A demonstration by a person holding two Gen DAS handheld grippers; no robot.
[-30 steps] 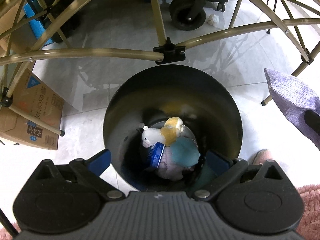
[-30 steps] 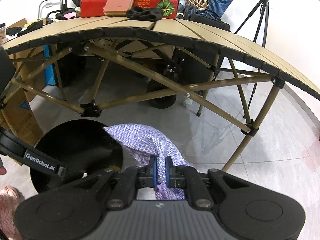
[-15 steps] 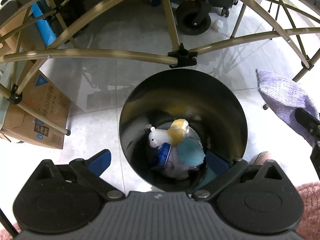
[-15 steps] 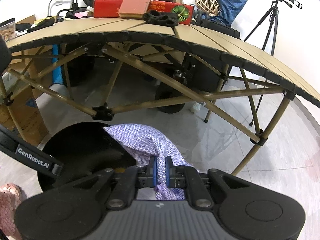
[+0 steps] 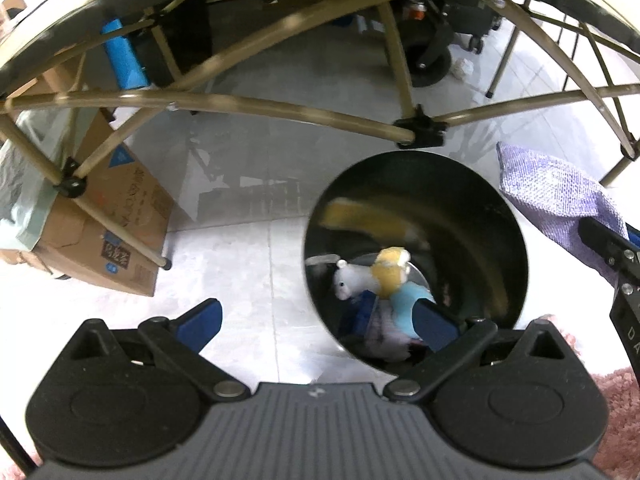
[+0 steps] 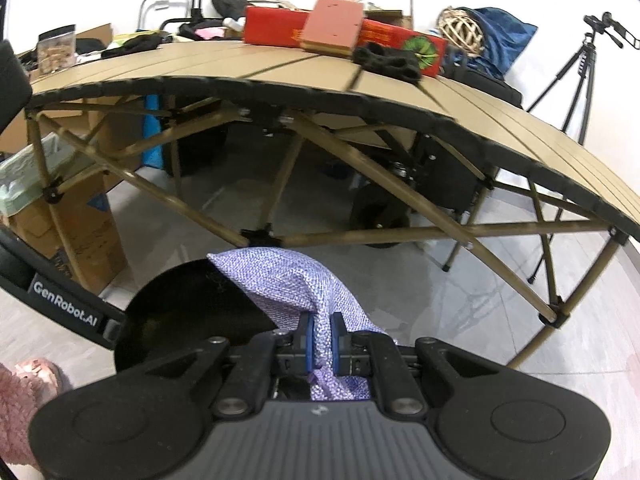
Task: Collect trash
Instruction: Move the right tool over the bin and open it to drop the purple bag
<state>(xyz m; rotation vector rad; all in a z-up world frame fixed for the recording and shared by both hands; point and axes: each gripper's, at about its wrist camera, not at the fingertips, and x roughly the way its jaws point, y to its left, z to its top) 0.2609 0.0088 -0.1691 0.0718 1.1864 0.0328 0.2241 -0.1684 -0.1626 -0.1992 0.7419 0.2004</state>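
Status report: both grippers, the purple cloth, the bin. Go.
Right gripper shut on purple cloth, beside black bin. Left gripper open, empty. Bin mouth unobstructed, plush toys inside.

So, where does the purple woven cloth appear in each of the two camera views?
Left wrist view: the purple woven cloth is at the right edge, right of the black bin, held by the right gripper.
Right wrist view: the cloth is at the lower centre, pinched in that gripper, overlapping the bin.
Shared landmark: the black bin, and the table frame's black joint behind it.
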